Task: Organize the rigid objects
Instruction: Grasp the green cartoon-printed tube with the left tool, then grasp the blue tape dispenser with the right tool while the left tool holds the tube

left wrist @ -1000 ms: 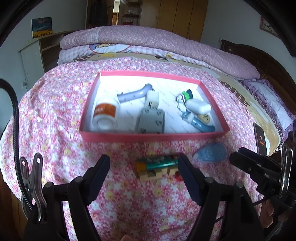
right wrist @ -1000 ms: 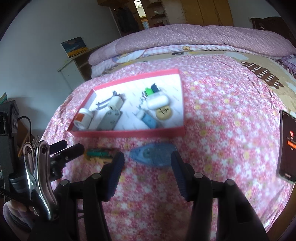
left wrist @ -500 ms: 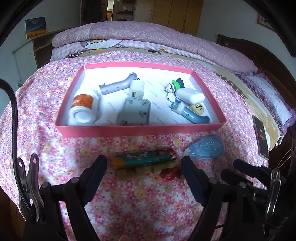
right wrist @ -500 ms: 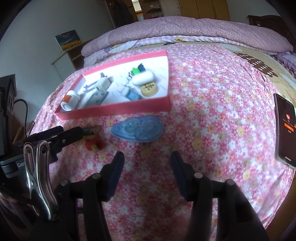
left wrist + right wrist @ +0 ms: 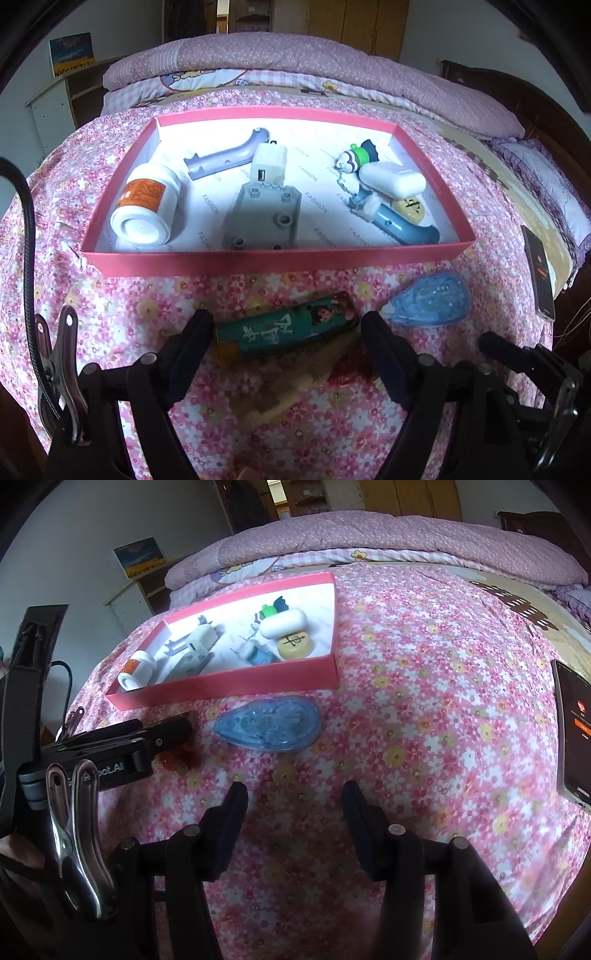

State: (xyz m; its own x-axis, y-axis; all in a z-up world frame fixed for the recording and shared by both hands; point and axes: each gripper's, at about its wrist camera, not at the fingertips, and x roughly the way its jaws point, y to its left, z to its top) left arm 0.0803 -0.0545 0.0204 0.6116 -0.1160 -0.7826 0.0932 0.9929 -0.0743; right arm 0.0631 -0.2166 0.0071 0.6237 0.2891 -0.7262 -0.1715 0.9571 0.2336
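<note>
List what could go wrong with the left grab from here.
1. The green tube lies on pale blocks with a red piece beside them; the open left gripper straddles the tube and may nip or scatter those too.
2. The pink box is already crowded, so a drop could land on the grey block.
3. The open right gripper works close by the blue tape dispenser; the two could bump.

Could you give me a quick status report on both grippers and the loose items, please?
Left gripper open, straddling lighter. Right gripper open, short of tape dispenser. Both items outside tray. Nothing blocking.
</note>
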